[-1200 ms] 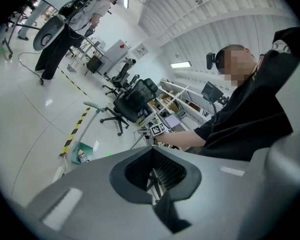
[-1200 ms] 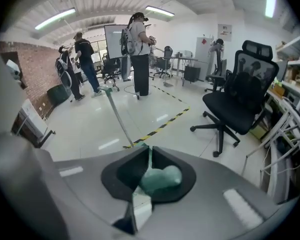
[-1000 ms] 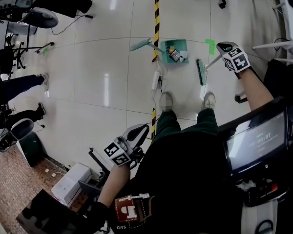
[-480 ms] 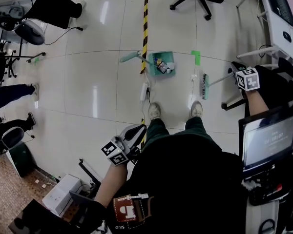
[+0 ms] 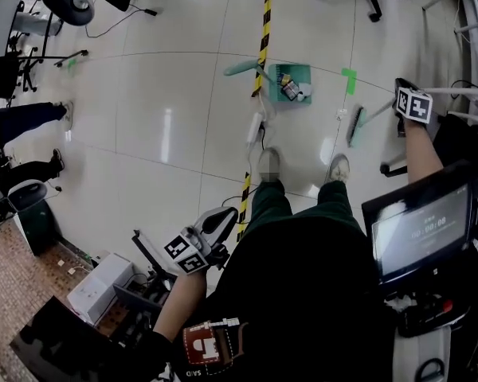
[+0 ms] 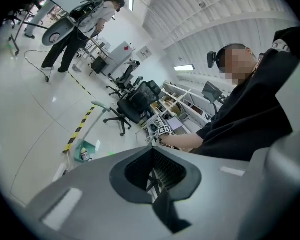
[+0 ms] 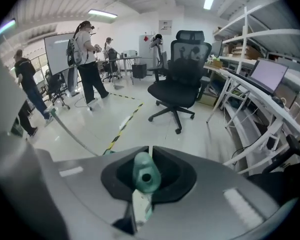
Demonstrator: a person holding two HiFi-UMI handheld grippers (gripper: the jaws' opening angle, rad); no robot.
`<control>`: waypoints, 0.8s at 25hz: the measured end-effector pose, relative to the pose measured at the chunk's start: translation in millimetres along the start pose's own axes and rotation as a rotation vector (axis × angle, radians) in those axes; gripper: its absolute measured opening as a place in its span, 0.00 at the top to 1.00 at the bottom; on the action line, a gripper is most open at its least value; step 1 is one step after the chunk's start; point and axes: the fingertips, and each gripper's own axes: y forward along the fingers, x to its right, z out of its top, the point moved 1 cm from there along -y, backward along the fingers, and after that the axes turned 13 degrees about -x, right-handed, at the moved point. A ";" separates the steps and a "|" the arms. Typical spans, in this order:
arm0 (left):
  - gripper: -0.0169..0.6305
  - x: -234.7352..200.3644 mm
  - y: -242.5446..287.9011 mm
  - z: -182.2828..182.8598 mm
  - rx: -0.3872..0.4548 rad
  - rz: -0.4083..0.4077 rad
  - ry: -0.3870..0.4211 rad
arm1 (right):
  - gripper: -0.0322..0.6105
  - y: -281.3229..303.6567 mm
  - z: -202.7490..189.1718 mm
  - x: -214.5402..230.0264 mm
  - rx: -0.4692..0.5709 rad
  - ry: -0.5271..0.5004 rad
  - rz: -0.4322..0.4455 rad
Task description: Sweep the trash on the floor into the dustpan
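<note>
Right gripper [image 5: 406,102], at the upper right of the head view, is clamped on the green broom handle [image 7: 145,173], whose end sits between its jaws in the right gripper view. The brush head [image 5: 355,126] is down near the floor, just above the person's right shoe [image 5: 338,167] in the frame. Left gripper [image 5: 223,220] hangs at lower centre-left with its jaws pressed together on nothing, and the green dustpan [image 5: 299,71] lies at upper centre beside the yellow-black tape [image 5: 262,22], holding trash [image 5: 289,91], apart from the brush head.
</note>
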 end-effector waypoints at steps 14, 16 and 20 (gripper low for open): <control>0.98 -24.0 -34.0 -2.5 0.056 0.037 -0.011 | 0.93 -12.2 96.4 -140.7 0.187 -0.193 0.251; 0.98 -17.1 -29.1 4.0 0.058 0.026 0.008 | 0.93 -23.5 79.7 -136.9 0.150 -0.254 0.238; 0.98 5.5 -8.7 22.2 0.056 -0.010 0.068 | 0.93 -66.7 43.0 -107.7 0.127 -0.294 0.222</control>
